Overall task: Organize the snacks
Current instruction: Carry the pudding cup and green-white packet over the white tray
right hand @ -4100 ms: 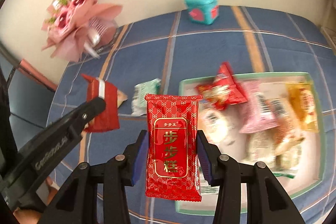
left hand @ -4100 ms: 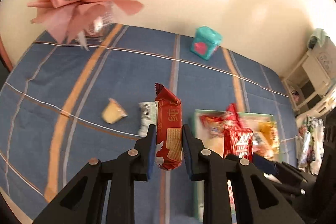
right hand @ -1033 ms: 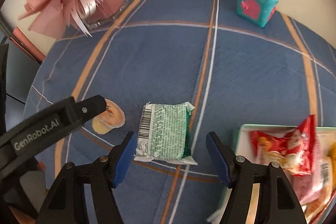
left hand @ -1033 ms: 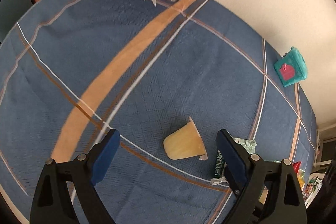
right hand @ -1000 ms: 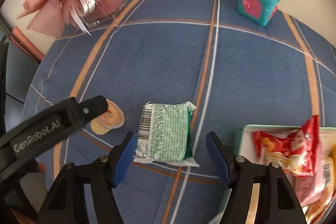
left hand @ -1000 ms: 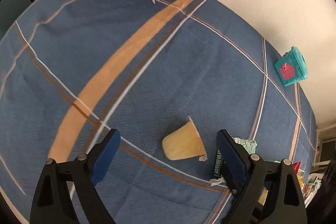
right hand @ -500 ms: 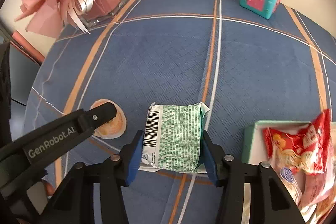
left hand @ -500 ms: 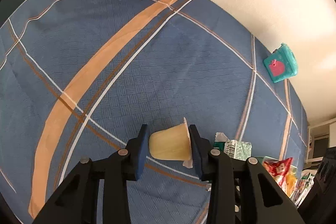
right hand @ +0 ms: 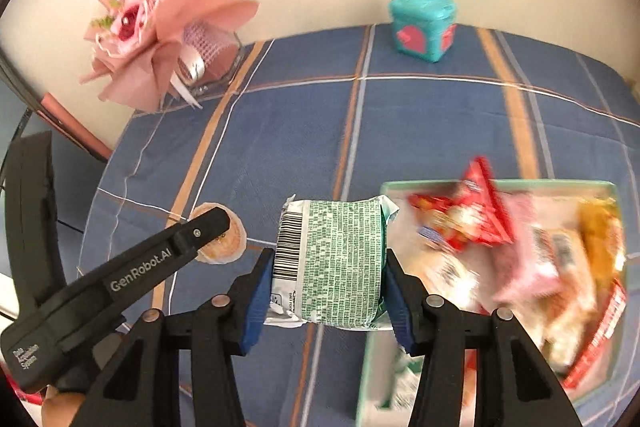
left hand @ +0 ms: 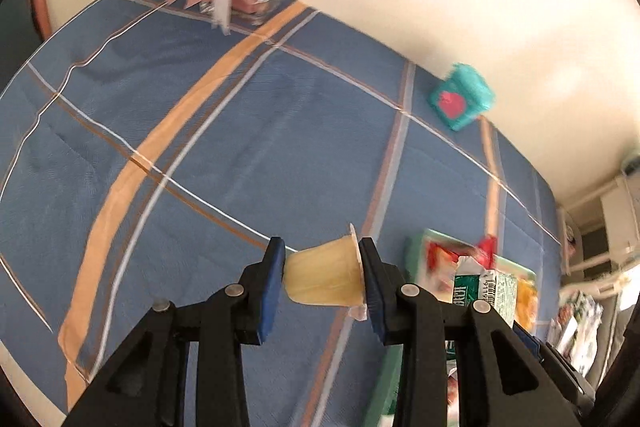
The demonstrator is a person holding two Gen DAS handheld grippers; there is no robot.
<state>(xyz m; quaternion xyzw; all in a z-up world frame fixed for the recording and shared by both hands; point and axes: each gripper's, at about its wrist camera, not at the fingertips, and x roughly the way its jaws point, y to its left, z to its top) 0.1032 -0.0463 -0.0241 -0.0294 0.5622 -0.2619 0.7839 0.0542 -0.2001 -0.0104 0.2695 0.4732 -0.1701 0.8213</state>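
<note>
**Two grippers, two snacks, one tray waiting**

The left gripper (left hand: pixel 322 277) is clamped on a pale yellow jelly cup (left hand: pixel 323 281), its blue pads pressing the cup's base on one side and its sealed rim on the other, so the cup lies sideways between them, clear of the blue plaid tablecloth (left hand: pixel 240 155). In the right wrist view the same cup (right hand: pixel 218 241) shows as a round foil top behind the tip of the left gripper (right hand: pixel 208 227), whose black arm reaches in from the lower left, held by a hand (right hand: pixel 60 407) barely visible at the bottom edge.

The right gripper (right hand: pixel 328 287) grips a green-and-white packet (right hand: pixel 332 263) by its two side edges, barcode to the left, printed face toward the camera. The packet hangs above the cloth just beside the left rim of a mint-green tray (right hand: pixel 500 183), which is already heaped with snack packets, among them a red packet (right hand: pixel 472 211), a pink one and a yellow one, all blurred.

Near the wall stand a pink bouquet (right hand: pixel 156 27) in a clear glass holder and a teal box (right hand: pixel 424 25) with pink hearts, both well apart from the tray.
</note>
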